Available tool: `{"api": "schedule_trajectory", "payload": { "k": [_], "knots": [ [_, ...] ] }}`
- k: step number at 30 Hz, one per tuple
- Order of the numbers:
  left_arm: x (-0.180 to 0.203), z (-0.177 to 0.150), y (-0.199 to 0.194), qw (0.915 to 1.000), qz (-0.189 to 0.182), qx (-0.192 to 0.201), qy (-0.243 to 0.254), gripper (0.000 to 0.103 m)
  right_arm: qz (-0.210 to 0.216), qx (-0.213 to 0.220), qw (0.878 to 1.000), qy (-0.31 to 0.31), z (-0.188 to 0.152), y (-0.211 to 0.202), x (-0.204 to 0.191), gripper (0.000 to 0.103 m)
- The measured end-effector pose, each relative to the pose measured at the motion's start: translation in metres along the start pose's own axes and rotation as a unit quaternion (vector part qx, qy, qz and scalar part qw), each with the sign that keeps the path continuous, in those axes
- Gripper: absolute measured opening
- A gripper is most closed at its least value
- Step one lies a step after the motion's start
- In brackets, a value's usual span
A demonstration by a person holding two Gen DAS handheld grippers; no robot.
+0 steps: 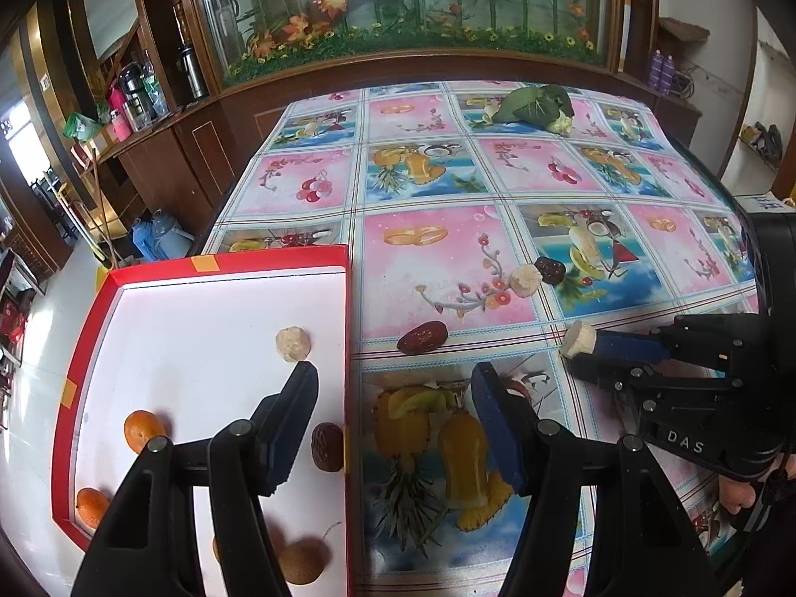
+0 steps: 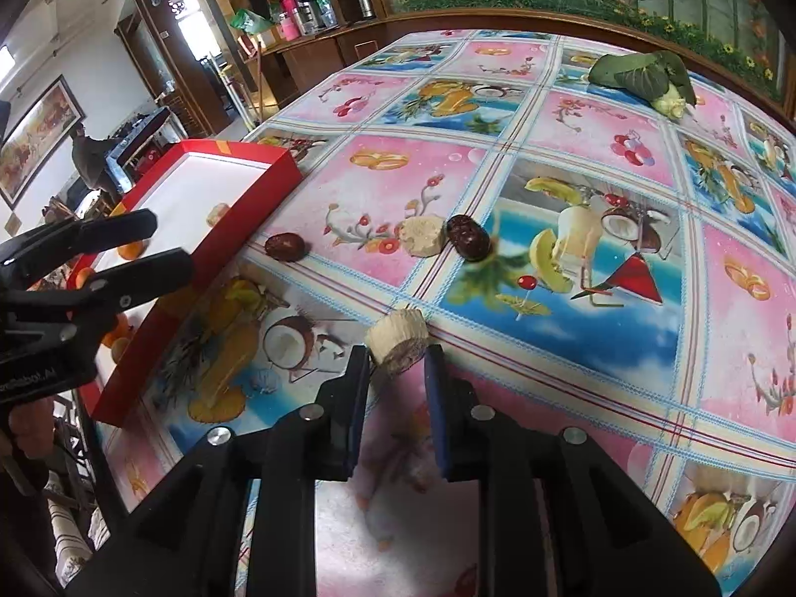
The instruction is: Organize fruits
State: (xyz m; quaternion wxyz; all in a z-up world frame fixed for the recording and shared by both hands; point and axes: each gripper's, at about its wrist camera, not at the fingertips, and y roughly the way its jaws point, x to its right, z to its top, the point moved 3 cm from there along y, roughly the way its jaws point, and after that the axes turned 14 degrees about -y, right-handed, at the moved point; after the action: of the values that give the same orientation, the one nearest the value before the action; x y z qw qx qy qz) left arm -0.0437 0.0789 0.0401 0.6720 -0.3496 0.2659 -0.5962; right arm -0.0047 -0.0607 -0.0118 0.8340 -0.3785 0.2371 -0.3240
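Right wrist view: the right gripper [image 2: 397, 363] has its blue-padded jaws clamped on a pale, rough-sided cylindrical slice [image 2: 398, 342] just above the glossy fruit-print tablecloth [image 2: 622, 378]; a second slice [image 2: 422, 235] lies touching a wrinkled dark date [image 2: 467, 237], with another date [image 2: 285, 247] near the box. Left wrist view: the left gripper [image 1: 395, 375] hangs with jaws wide apart, straddling the right wall of the red, white-lined cardboard box [image 1: 209, 262], which holds a round pale slice [image 1: 293, 343], a date [image 1: 327, 447], two oranges [image 1: 143, 430] and a brown fruit [image 1: 303, 560].
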Motion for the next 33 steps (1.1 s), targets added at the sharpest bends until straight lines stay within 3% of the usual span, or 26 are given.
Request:
{"api": "schedule_trajectory", "payload": {
  "k": [6, 10, 16, 18, 21, 28, 33],
  "knots": [
    [-0.003, -0.002, -0.001, 1.0, -0.004, 0.001, -0.003, 0.064, -0.006, 0.006, 1.0, 0.004, 0.001, 0.001, 0.001, 0.028],
    [-0.003, -0.002, -0.002, 1.0, -0.006, 0.001, -0.001, 0.064, -0.012, 0.014, 1.0, 0.007, 0.003, 0.001, 0.002, 0.037],
    [-0.001, 0.002, 0.003, 1.0, -0.002, -0.001, 0.005, 0.064, -0.013, 0.03, 0.999, 0.018, 0.003, 0.002, 0.005, 0.037],
    [0.002, 0.004, 0.005, 0.9999, -0.001, -0.001, 0.011, 0.064, -0.011, 0.03, 0.999, 0.021, 0.003, 0.002, 0.006, 0.028],
    [0.01, 0.01, 0.008, 0.9996, -0.008, 0.003, 0.025, 0.064, -0.019, 0.031, 0.999, 0.037, 0.003, 0.0, 0.014, 0.028],
    [0.047, 0.016, 0.034, 0.9962, -0.034, -0.012, 0.079, 0.064, -0.066, 0.036, 0.987, 0.14, -0.007, -0.016, 0.063, 0.028],
    [0.072, 0.017, 0.055, 0.9928, -0.045, -0.023, 0.108, 0.064, -0.071, 0.04, 0.98, 0.183, -0.011, -0.023, 0.08, 0.028]
  ]
}}
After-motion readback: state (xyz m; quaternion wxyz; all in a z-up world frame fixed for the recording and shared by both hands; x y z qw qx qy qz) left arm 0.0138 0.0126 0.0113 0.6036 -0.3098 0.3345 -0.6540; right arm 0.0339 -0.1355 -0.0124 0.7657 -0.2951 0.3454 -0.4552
